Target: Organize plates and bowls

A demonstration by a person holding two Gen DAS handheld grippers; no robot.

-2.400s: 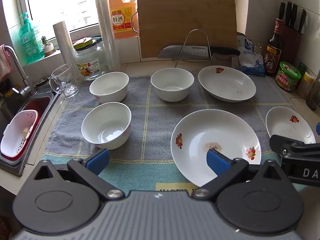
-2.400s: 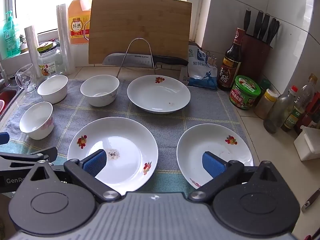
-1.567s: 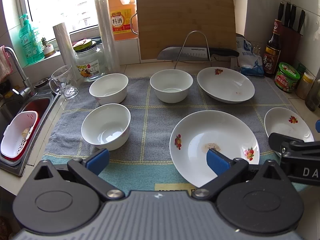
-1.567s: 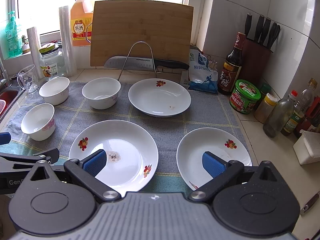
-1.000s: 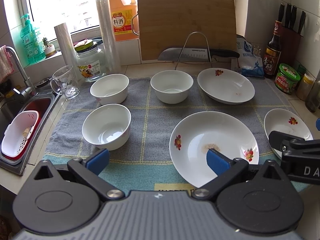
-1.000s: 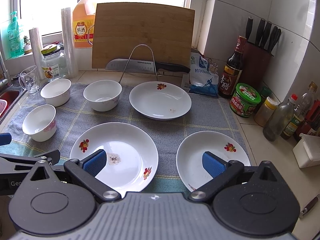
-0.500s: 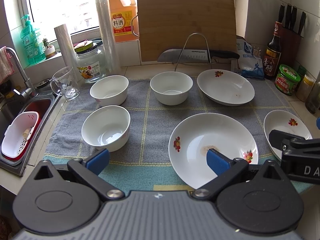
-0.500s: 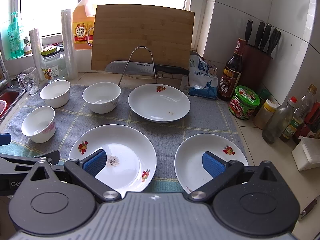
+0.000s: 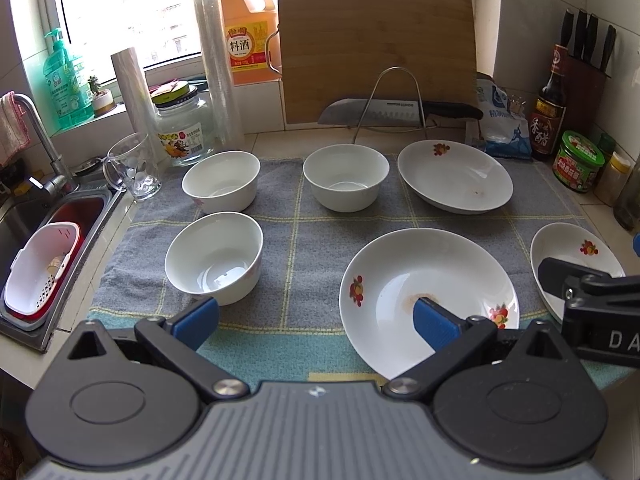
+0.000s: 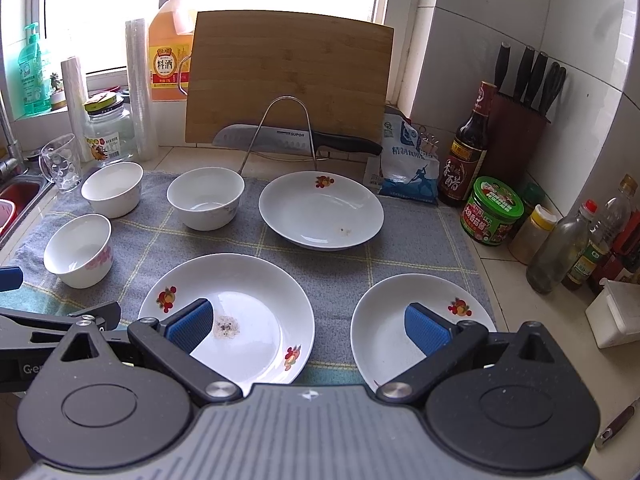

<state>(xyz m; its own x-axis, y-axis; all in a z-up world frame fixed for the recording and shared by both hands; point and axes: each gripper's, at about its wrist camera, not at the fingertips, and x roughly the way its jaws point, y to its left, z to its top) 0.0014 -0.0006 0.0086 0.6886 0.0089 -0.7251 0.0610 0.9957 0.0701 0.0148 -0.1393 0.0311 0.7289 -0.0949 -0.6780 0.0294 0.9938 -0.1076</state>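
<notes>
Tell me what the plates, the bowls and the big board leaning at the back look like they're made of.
Plates, such as the large front one: glazed white ceramic, probably; glossy reflections, printed fruit motifs.
Bowls, such as the nearest: the same shiny white glaze, likely ceramic.
Cutting board: matte, pale brown with a fine straight grain, so wood or bamboo.

Landmark: grey checked cloth (image 9: 296,232).

- Near-left bowl (image 9: 214,258): white, deep, upright, empty; near-left part of cloth.
- Far-left bowl (image 9: 220,181): white, upright, empty; far-left corner.
- Far-middle bowl (image 9: 346,177): white, upright, empty; far edge, centre.
- Far plate (image 9: 454,176): white, shallow, fruit motif on rim, small speck inside; far right.
- Near plate (image 9: 428,292): largest, two fruit motifs, brownish smear at centre; near centre.
- Small plate (image 10: 416,324): white, one fruit motif; near-right corner.
</notes>
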